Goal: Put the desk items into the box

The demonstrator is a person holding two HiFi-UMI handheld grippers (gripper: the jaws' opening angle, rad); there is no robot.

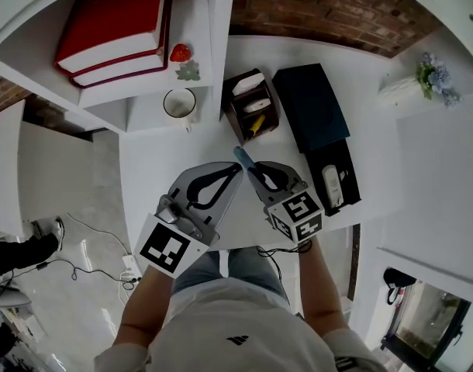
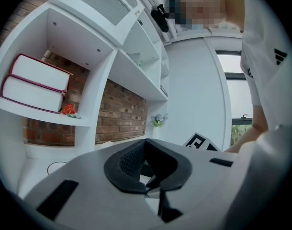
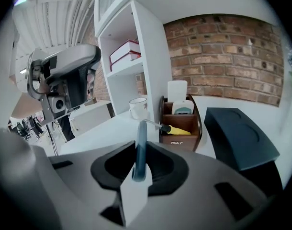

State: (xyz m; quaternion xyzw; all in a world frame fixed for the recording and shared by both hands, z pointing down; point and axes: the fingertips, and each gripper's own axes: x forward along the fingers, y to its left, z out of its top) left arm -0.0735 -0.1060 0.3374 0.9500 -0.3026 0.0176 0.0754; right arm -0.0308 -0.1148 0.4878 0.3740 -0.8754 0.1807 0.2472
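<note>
My right gripper (image 1: 249,169) (image 3: 141,152) is shut on a blue-handled tool (image 1: 243,156) (image 3: 140,139); its handle points up and forward out of the jaws and its flat white blade (image 3: 135,193) hangs back toward the camera. Beside it, my left gripper (image 1: 234,170) (image 2: 146,142) is shut with nothing in it. Ahead on the white desk (image 1: 167,161) stands a brown wooden organizer (image 1: 252,105) (image 3: 180,126) with a yellow-handled screwdriver (image 3: 178,129) and white items. To its right lies a dark blue box (image 1: 315,105) (image 3: 239,138), and near it an open black tray (image 1: 333,178) holding a white item.
A white mug (image 1: 179,104) (image 3: 138,108) stands left of the organizer by the white shelf unit (image 1: 213,22). Red books (image 1: 116,25) and a strawberry ornament (image 1: 181,53) sit on the shelf. A small flower vase (image 1: 432,76) is at the far right. The brick wall runs behind the desk.
</note>
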